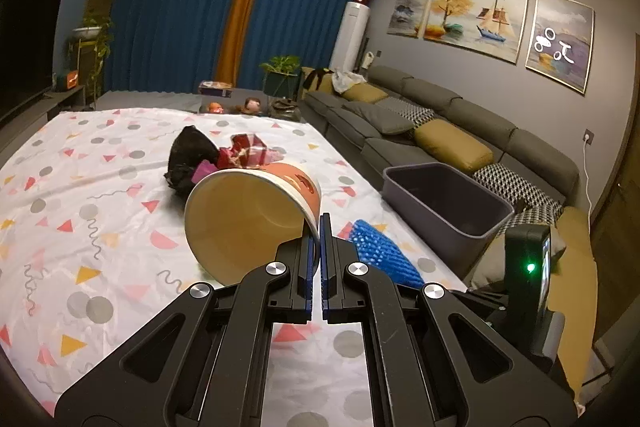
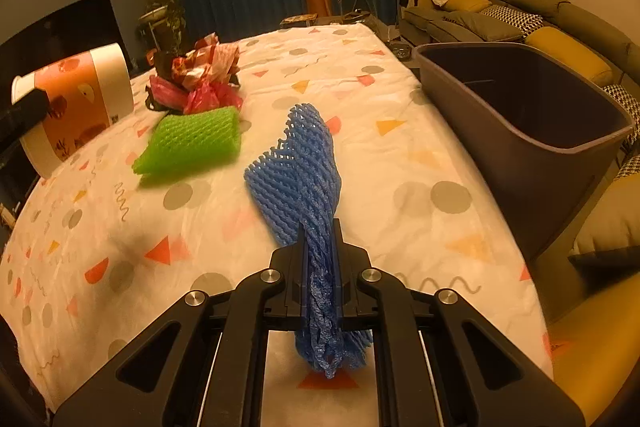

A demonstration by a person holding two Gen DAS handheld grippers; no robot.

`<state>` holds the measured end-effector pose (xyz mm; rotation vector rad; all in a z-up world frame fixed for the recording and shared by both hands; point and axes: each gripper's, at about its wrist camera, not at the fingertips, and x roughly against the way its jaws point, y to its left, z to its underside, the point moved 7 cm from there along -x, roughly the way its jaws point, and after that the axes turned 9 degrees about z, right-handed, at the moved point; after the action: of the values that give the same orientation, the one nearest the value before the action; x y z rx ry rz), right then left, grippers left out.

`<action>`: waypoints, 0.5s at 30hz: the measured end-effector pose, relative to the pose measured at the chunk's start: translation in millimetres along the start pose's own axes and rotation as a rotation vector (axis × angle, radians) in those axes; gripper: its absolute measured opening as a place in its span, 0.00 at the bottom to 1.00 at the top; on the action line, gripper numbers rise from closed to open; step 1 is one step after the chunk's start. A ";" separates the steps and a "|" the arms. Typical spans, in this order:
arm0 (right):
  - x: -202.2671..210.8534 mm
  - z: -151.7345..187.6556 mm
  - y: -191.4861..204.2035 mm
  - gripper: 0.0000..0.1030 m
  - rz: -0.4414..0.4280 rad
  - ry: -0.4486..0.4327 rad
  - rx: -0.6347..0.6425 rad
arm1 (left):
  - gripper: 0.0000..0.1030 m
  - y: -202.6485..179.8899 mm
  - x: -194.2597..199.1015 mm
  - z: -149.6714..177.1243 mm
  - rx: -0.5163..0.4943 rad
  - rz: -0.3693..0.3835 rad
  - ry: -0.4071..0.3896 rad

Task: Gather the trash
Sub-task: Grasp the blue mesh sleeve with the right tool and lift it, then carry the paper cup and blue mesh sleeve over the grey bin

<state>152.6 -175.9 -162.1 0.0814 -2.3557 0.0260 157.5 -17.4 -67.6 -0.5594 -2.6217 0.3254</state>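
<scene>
While pinched in right hand-held gripper (image 2: pixel 320 267), blue foam net (image 2: pixel 298 179) hangs just above bench (image 2: pixel 400 155), near grey bin (image 2: pixel 528 131), likely for dropping in. Left hand-held gripper (image 1: pixel 319 239) clamped on paper cup (image 1: pixel 248 211) rim, lifted, tilted. Green net (image 2: pixel 192 143), wrappers (image 2: pixel 200 79) left.

Left gripper (image 1: pixel 320 227): you carry black linkage arms, silver pivot screws, blue-edged pads.
Right gripper (image 2: pixel 320 231): your same black frame, silver screws, slotted arms.
</scene>
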 end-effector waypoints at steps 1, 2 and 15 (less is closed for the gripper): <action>1.4 -1.2 -2.2 0.10 0.002 -0.007 -0.005 | 0.02 -1.6 -1.1 0.2 -0.003 0.002 0.002; 3.6 -2.9 -5.2 0.10 0.004 -0.016 -0.013 | 0.02 -3.5 -2.1 0.1 -0.006 0.004 0.004; 27.2 -24.2 -37.6 0.10 0.017 -0.110 -0.088 | 0.02 -36.9 -22.2 -3.8 -0.057 0.058 0.025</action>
<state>153.0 -213.7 -125.9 0.0197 -2.4638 -0.0757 165.2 -59.4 -60.9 -0.6559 -2.6011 0.2604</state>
